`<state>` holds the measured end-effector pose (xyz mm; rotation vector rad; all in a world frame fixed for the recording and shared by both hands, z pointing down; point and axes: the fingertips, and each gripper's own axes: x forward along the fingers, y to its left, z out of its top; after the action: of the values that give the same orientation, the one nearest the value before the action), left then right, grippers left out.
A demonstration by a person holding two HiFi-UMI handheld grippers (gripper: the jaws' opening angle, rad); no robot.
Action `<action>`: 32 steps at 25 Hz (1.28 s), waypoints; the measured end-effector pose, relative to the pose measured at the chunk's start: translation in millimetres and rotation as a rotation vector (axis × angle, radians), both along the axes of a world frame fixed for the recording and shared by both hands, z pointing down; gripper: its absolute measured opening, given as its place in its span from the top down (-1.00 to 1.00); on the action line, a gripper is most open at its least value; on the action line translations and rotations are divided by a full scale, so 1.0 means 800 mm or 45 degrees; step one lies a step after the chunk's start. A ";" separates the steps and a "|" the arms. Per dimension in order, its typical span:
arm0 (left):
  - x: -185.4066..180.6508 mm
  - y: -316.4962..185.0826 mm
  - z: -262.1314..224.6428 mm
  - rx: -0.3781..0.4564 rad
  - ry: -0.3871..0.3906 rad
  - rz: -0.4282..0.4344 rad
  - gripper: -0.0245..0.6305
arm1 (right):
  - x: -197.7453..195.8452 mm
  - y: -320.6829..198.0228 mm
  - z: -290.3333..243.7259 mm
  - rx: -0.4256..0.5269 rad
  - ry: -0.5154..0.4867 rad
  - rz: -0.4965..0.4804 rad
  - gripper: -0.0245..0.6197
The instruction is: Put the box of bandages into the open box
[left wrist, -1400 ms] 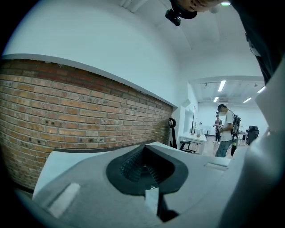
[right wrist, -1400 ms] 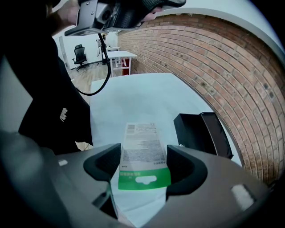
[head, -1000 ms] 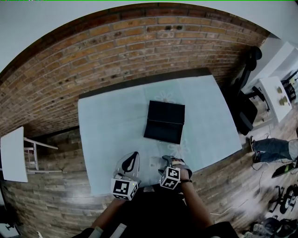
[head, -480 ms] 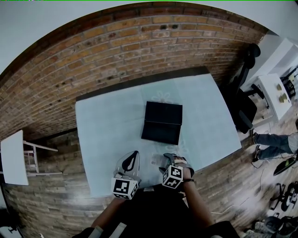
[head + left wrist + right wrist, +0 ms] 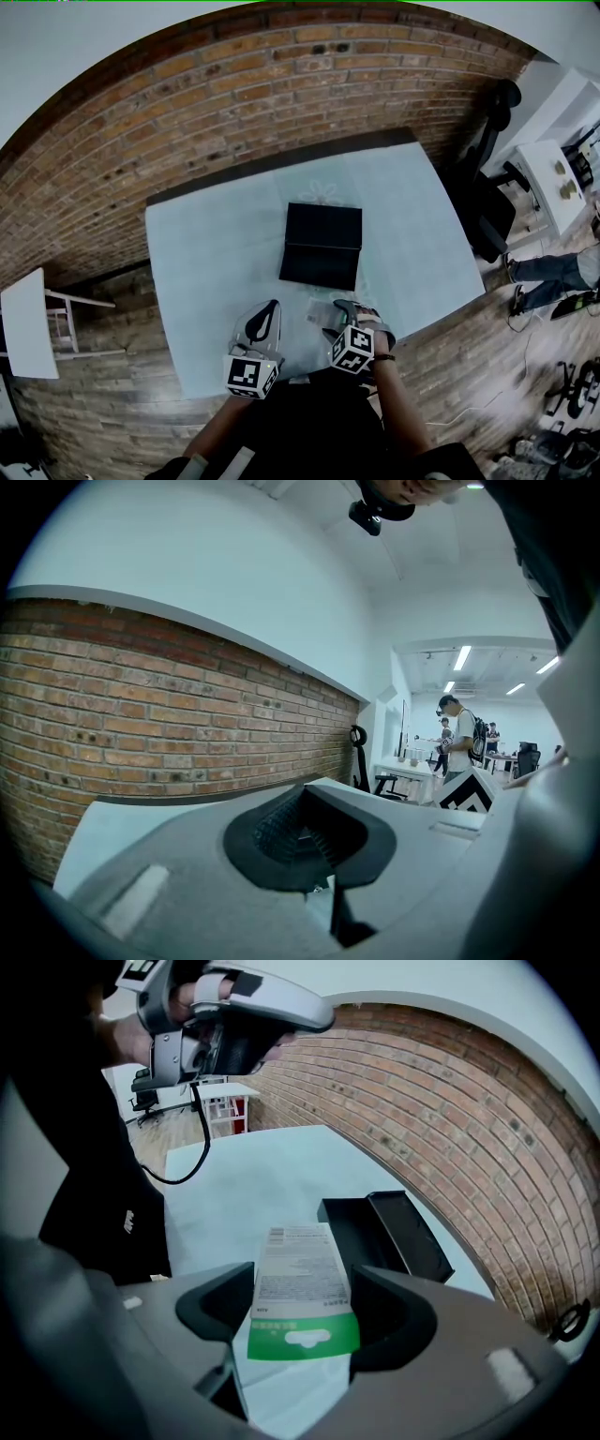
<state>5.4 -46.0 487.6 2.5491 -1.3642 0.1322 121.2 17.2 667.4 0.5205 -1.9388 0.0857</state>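
Bandage box (image 5: pixel 300 1279), white with a green end, is clamped between the jaws of the right tongs (image 5: pixel 305 1305). The jaws stand wide apart, and each pad presses on one long side of the box at its green end. The printed end sticks out forward, toward the open box (image 5: pixel 386 1227). The bandage box is near the open box, on the side toward the person, and not yet in it. Whether it touches the table (image 5: pixel 202 253) I cannot tell. The open box is black, with its lid laid open, and lies on this pale blue table. The left tongs (image 5: pixel 265 321) are also on the near side of the open box, to the left of the right tongs. Their jaws are closed together with nothing between them, and they face the brick wall (image 5: pixel 169 724).
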 end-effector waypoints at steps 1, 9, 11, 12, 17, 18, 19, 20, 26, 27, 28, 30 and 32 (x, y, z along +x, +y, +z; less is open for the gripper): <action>0.001 -0.001 0.001 -0.004 0.001 0.000 0.93 | 0.001 -0.002 -0.001 -0.003 -0.011 0.012 -0.08; 0.010 -0.005 0.004 -0.011 0.006 0.015 0.93 | 0.016 -0.022 0.004 -0.010 -0.037 0.075 -0.08; 0.012 -0.006 0.004 -0.012 0.003 0.017 0.93 | 0.019 -0.027 0.005 -0.012 -0.037 0.083 -0.08; 0.013 -0.007 0.004 -0.014 0.003 0.018 0.93 | 0.021 -0.030 0.005 -0.010 -0.037 0.089 -0.08; 0.013 -0.013 0.005 -0.023 0.001 0.014 0.93 | 0.028 -0.047 0.001 0.008 -0.038 0.109 -0.08; 0.013 -0.014 0.005 -0.025 -0.001 0.013 0.93 | 0.028 -0.050 0.001 0.009 -0.038 0.108 -0.08; 0.013 -0.015 0.006 -0.026 -0.002 0.013 0.93 | 0.028 -0.052 0.002 0.009 -0.038 0.107 -0.08; 0.013 -0.016 0.006 -0.027 -0.004 0.013 0.93 | 0.029 -0.055 0.003 0.010 -0.037 0.106 -0.08; 0.013 -0.023 0.010 -0.040 -0.016 0.006 0.93 | 0.032 -0.074 0.011 0.016 -0.021 0.098 -0.08; 0.013 -0.024 0.011 -0.043 -0.017 0.004 0.93 | 0.032 -0.077 0.012 0.014 -0.020 0.095 -0.08; 0.012 -0.026 0.011 -0.045 -0.017 0.002 0.93 | 0.032 -0.080 0.013 0.012 -0.020 0.093 -0.08; 0.012 -0.029 0.012 -0.048 -0.019 -0.001 0.93 | 0.031 -0.087 0.016 0.009 -0.023 0.091 -0.08; 0.011 -0.034 0.014 -0.052 -0.021 -0.003 0.93 | 0.030 -0.093 0.017 0.007 -0.025 0.090 -0.08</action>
<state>14.4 -72.9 498.6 2.5180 -1.3568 0.1797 145.5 -57.6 681.0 0.5940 -1.9405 0.1312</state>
